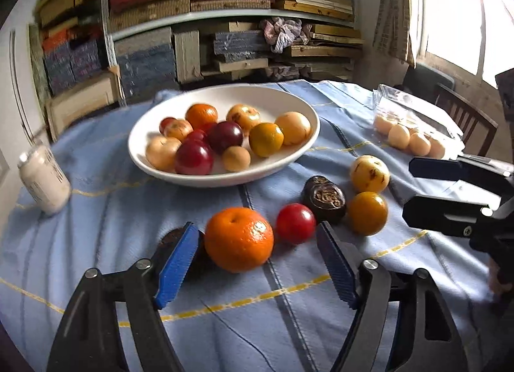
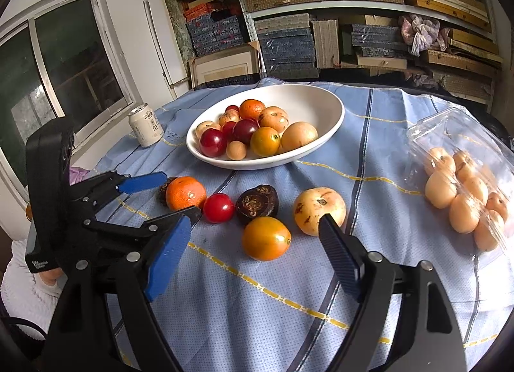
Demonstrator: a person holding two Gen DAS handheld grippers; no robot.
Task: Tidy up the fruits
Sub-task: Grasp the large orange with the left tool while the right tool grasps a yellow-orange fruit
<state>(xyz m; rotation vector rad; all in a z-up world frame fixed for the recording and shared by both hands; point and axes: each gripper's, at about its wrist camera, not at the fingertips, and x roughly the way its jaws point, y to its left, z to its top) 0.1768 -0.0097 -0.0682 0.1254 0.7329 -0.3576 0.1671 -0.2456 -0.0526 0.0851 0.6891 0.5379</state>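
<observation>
A white bowl (image 1: 225, 179) (image 2: 321, 98) holds several red, orange and pale fruits. Loose on the blue cloth lie an orange mandarin (image 1: 239, 238) (image 2: 185, 193), a red fruit (image 1: 295, 223), a dark wrinkled fruit (image 1: 324, 198), a yellow-orange fruit (image 1: 367, 213) (image 2: 266, 238) and a pale spotted fruit (image 1: 369, 173). My left gripper (image 1: 257, 233) (image 2: 173, 196) is open, its pads on either side of the mandarin without pressing it. A second dark fruit (image 1: 168, 238) is half hidden behind its left pad. My right gripper (image 2: 257, 227) (image 1: 414, 188) is open around the yellow-orange fruit, not touching it.
A drink can (image 1: 43, 179) (image 2: 146, 126) stands at the table's left. A clear plastic box (image 1: 414, 127) (image 2: 465, 179) of pale fruits lies at the right. A wooden chair (image 1: 465, 118) stands beyond the right edge. Shelves of boxes fill the back wall.
</observation>
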